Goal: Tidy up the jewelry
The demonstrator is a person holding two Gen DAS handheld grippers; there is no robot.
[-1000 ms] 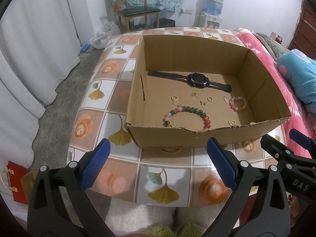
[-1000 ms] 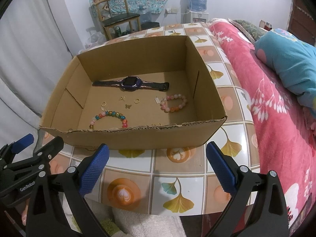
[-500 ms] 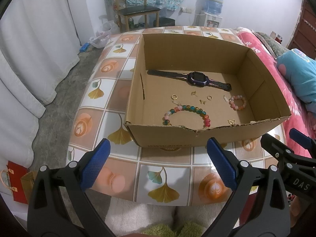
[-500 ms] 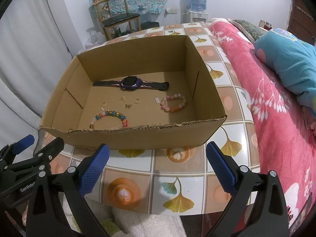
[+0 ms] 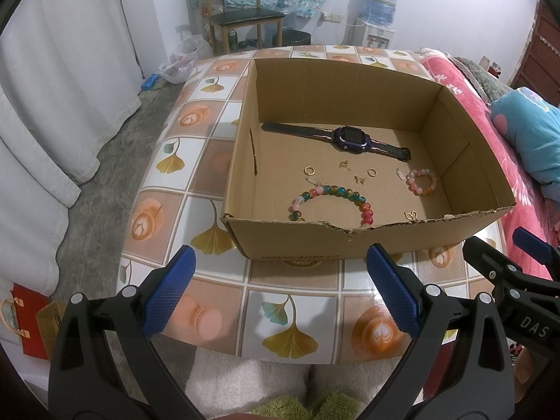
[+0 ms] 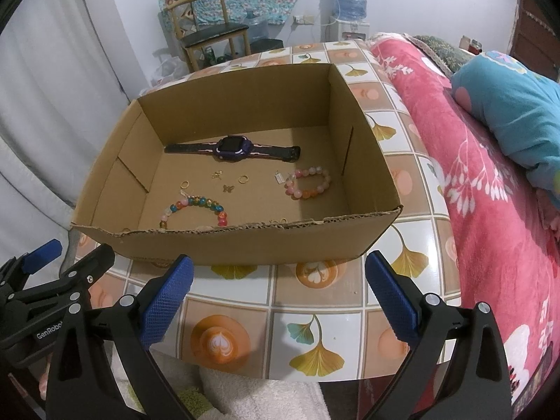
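A table [image 5: 290,315] covered in a glossy cloth printed with ginkgo leaves and coffee cups fills the lower half of both views. Beyond it, at 12 o'clock, a wooden chair [image 5: 245,17] stands against a pale wall, with a water dispenser [image 5: 379,10] at 1 o'clock. White curtains [image 5: 52,105] hang at 9 o'clock, and a bed with a pink blanket [image 6: 490,192] and a blue pillow [image 6: 507,112] lies at 3 o'clock.

One open cardboard box [image 5: 350,241] sits on the table and holds all the jewelry: one purple watch [image 5: 348,138] toward the back, two bead bracelets, a multicolored one [image 5: 332,197] at 7 o'clock and a pink one [image 5: 421,182] at 4 o'clock, two gold rings [image 5: 309,169] and several small gold charms [image 5: 359,179].

The left gripper [image 5: 280,290] and right gripper [image 6: 278,294] both hover over the near table edge, released wide and empty.
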